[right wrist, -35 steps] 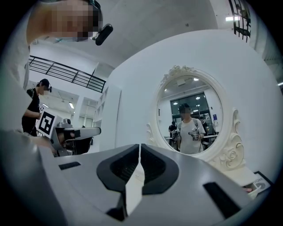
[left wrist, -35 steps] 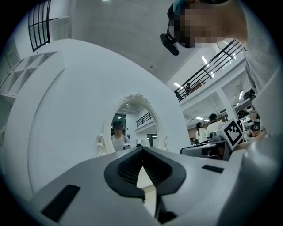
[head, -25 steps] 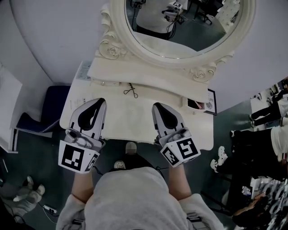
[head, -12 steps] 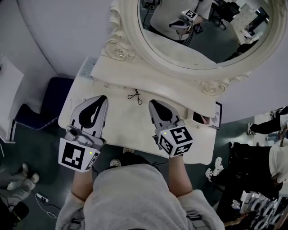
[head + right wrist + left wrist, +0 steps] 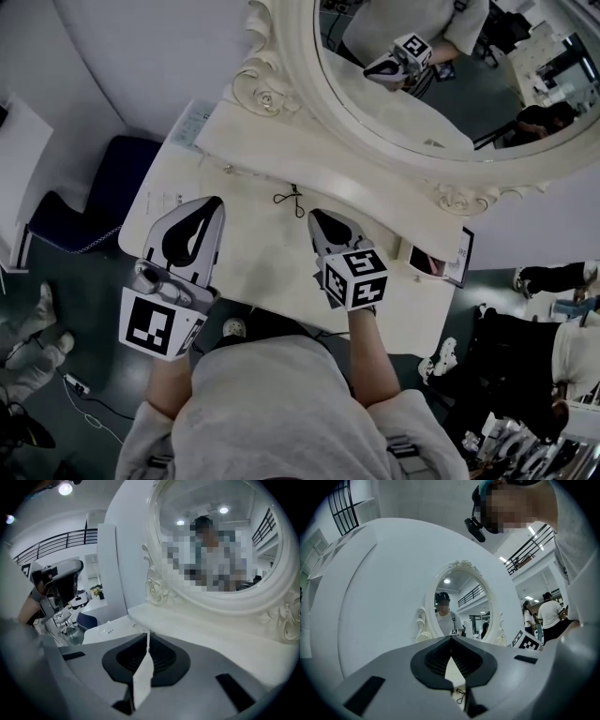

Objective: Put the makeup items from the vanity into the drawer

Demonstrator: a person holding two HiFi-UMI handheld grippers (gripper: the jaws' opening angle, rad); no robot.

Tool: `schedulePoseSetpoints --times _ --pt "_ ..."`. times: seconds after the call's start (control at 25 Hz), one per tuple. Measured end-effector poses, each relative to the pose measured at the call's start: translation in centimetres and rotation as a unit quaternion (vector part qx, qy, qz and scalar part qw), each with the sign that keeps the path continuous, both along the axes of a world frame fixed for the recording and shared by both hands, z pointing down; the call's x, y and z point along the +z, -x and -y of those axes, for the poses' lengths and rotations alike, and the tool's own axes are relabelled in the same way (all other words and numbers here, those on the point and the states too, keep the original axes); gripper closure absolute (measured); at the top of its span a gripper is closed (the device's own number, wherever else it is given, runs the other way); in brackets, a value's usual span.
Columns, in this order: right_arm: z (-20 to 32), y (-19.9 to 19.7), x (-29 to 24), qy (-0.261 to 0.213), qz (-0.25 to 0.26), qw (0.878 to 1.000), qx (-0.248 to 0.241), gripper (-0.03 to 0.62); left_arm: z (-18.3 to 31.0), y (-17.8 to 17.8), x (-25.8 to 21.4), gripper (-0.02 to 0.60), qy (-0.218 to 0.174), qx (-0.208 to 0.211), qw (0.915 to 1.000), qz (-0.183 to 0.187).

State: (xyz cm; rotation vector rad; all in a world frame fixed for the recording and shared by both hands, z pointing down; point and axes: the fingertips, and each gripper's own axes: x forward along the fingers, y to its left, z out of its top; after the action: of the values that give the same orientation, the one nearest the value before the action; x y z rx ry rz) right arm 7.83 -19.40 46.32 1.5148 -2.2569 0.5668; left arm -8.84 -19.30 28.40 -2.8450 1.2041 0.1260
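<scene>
At the left edge of the head view we see a dark blue chair beside the white vanity counter. A small printed card lies on the counter's upper-left corner.

Our left gripper is over the left part of the counter, in the lower left of the frame, pointing toward the mirror. In the left gripper view its jaws are clenched, tips meeting, with nothing between them. Through the slit below the tips a strip of counter shows, and on it the eyelash curler.

In the head view the eyelash curler lies at the frame's centre, near the back of the counter. It sits just in front of the raised ledge under the mirror, between the two grippers' tips and a little beyond them, and touches neither gripper.

Our right gripper is just right of centre, near the curler, its marker cube toward us. In the right gripper view its jaws are likewise pressed together at the tips and hold nothing.

The carved oval mirror fills the upper right of the head view and reflects a gripper and our torso. At the counter's far right end, in the right middle of the frame, lies a makeup palette, well apart from both grippers.
</scene>
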Motion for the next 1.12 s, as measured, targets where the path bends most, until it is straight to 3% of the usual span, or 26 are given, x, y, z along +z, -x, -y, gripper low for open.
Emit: schedulePoseSetpoints --times 0.32,0.44,0.88,1.12 --pt "1.8 0.5 5.6 0.069 -0.021 0.997 -0.015 0.563 0.9 1.7 1.0 0.568 0.021 -0.04 0.9989 0.013" --pt "2.7 0.5 7.6 0.09 -0.034 0.995 -0.016 0.491 1.2 2.4 1.3 0.568 0.024 -0.055 0.998 0.018" --pt "5.4 -0.3 13.2 0.138 -0.091 0.986 -0.003 0.49 1.7 5.0 2.4 0.568 0.045 -0.105 0.9927 0.037" --pt "5.8 0.1 14.7 0.156 -0.097 0.983 -0.003 0.5 2.0 6.3 2.8 0.568 0.053 -0.124 0.99 0.041"
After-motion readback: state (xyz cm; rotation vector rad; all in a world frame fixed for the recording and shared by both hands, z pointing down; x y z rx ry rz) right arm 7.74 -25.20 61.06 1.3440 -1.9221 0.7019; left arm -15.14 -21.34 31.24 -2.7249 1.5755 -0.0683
